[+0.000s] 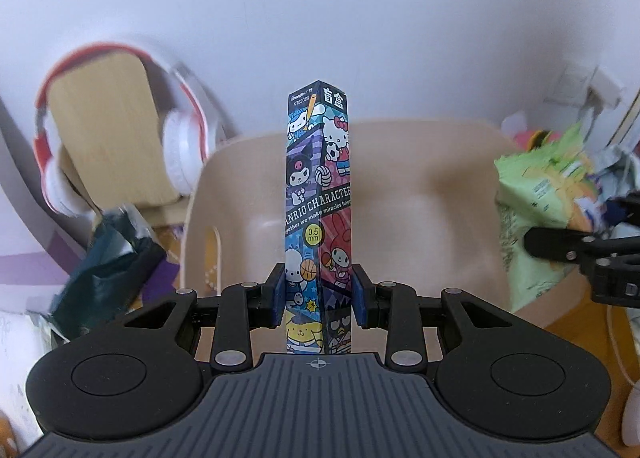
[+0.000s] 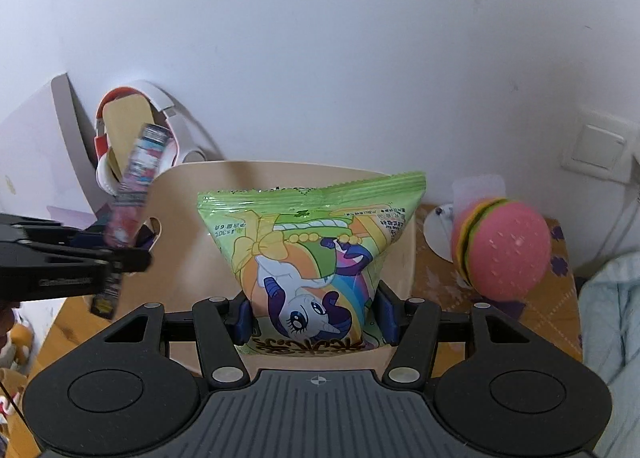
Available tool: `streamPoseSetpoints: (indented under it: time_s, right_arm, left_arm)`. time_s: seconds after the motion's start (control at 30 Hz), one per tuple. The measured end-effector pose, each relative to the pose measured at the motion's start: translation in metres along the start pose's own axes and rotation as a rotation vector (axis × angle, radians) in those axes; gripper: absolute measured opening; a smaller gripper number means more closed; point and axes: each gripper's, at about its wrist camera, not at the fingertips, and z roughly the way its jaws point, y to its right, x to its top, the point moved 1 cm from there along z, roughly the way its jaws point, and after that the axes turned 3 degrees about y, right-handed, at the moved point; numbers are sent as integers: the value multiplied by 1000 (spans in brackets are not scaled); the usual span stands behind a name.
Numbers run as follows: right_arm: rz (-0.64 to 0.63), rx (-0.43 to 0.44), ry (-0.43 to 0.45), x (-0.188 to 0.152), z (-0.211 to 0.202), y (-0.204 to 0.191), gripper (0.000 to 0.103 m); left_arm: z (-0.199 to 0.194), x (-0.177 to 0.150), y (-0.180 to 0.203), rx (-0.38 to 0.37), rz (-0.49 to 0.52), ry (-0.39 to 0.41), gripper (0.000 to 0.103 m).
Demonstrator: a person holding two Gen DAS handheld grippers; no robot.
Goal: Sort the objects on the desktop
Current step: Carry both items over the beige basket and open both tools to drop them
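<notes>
— While we hold both loads above the beige bin (image 1: 400, 177), what worries us?
— Our left gripper (image 1: 319, 295) pinches the tall pen box (image 1: 319, 193) low down; it could tip.
— And our right gripper (image 2: 316, 316)?
— Its fingers squeeze the snack bag (image 2: 316, 242) by its bottom corners; slick foil may slip out.
</notes>
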Motion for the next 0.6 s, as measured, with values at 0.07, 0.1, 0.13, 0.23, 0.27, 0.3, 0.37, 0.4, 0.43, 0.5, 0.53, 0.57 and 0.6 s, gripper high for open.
streamPoseSetpoints:
  time_s: [0.07,0.1,0.13,0.23,0.27,0.3,0.37,0.4,0.43,0.5,0.53,0.57,0.6]
  right_arm:
    - [-33,-19,-13,4,7,-6,55]
    - [-47,-18,-16,5,9,-9,55]
    - [-61,-18,-22,7,12,-12,55]
    - [-114,-28,-35,8,22,-21,55]
    - [-134,-32,-43,8,25,-25,56]
    - [-147,-35,-55,7,28,-27,56]
    - [-157,-37,-82,4,35,-30,56]
    - [-161,-40,-97,3,39,-30,60]
    - [-162,-46,-106,1,41,-31,64]
    - [-156,-54,-108,-1,42,-31,72]
    - [-149,-56,-112,-3,42,-29,76]
    - [-146,-58,-112,-3,41,-29,81]
    - [-146,-61,-108,-5,39,-29,84]
  left_arm:
    - [16,-2,0,15,-4,-46,33]
    - [22,-3,0,15,-10,-67,33]
    - [27,-5,0,18,-9,-80,33]
    - [35,-7,1,27,7,-103,33]
    - [37,-8,1,30,12,-109,33]
    - [38,-8,2,34,16,-118,33]
    - [41,-9,1,35,17,-140,33]
    - [41,-9,1,35,17,-144,35]
    - [41,-10,2,36,24,-146,38]
    - [39,-12,4,60,41,-140,59]
    - [38,-14,4,70,55,-133,63]
    - [37,-15,6,75,63,-127,65]
    - [37,-16,8,85,60,-127,65]
